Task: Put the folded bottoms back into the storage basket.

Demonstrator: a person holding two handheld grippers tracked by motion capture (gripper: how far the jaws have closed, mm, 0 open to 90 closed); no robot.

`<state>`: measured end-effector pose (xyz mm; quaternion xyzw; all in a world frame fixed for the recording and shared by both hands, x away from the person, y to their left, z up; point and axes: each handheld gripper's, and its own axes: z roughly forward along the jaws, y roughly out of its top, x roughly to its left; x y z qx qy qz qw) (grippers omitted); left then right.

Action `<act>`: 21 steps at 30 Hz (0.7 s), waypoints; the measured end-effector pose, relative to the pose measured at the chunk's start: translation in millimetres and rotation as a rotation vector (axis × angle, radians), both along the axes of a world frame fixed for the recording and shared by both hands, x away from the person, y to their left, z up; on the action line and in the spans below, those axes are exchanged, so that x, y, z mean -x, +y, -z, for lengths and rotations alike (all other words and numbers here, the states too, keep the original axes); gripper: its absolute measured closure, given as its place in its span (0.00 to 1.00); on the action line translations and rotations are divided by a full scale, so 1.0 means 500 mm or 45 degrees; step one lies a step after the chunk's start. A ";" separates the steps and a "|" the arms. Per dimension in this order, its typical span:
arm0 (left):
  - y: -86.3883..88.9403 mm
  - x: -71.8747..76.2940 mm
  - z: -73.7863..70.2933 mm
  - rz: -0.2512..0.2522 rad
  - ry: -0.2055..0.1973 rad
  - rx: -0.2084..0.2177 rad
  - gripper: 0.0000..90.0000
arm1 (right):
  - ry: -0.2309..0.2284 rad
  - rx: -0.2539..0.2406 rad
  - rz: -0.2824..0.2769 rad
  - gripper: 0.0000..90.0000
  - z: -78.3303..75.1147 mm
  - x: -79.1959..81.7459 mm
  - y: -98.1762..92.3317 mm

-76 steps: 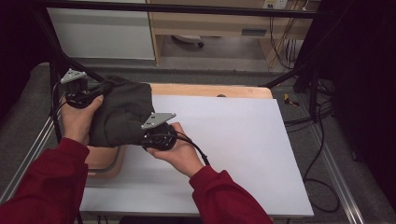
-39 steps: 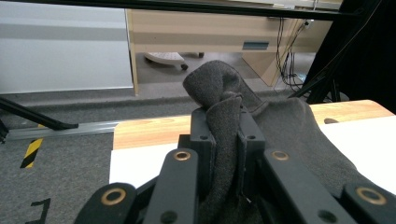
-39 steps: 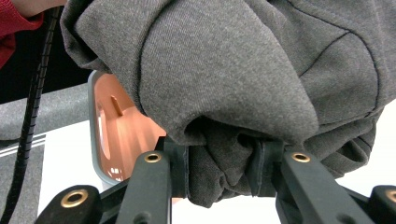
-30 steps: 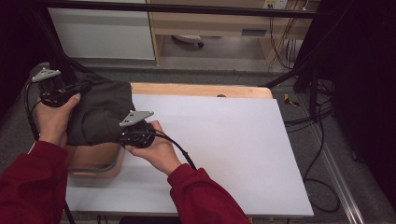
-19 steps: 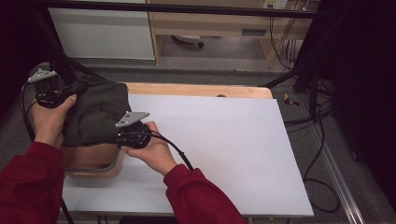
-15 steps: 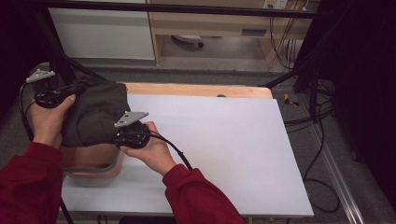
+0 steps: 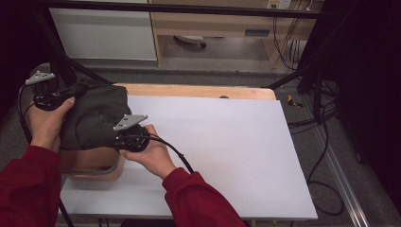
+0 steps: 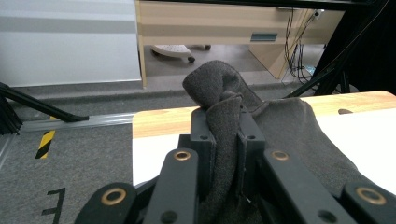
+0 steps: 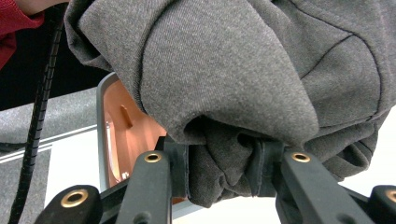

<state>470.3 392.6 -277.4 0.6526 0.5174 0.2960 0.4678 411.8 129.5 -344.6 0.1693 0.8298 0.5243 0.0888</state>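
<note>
The dark grey cloth point(image 7: 94, 120) and both hands are now farther to the left than before, out past the left end of the tabletop point(image 7: 222, 142) and over the brown bin point(image 7: 92, 165).

The cloth is a thick, folded bundle, maybe a sweatshirt. It hangs in the air between the two grippers. The left gripper point(image 7: 78, 90) has its fingers point(image 8: 203, 140) pressed together on a pinched-up corner of the cloth at the far left end. The right gripper point(image 7: 118, 139) has its fingers point(image 9: 177, 172) clamped on a fat bunch of folds at the near right end. So the long way of the bundle runs from one set of fingers to the other, slanting from far left to near right.

The bin sits right under the fingers and under the sagging middle of the cloth. In the right gripper view you can see the bin's grey rim point(image 9: 100, 135) and its orange inside just below the cloth. Both hands are about as close to the bin as each other. The next move looks like going straight down, so the cloth lands inside the bin.
</note>
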 end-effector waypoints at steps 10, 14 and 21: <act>0.011 0.000 0.013 -0.004 0.013 0.008 0.89 | 0.010 0.004 -0.004 0.73 0.009 0.001 0.009; 0.016 0.000 0.017 -0.007 0.018 0.011 0.89 | 0.013 0.004 -0.005 0.73 0.012 0.003 0.013; 0.024 -0.001 0.024 -0.007 0.030 0.014 0.89 | 0.016 0.005 -0.010 0.73 0.015 0.004 0.020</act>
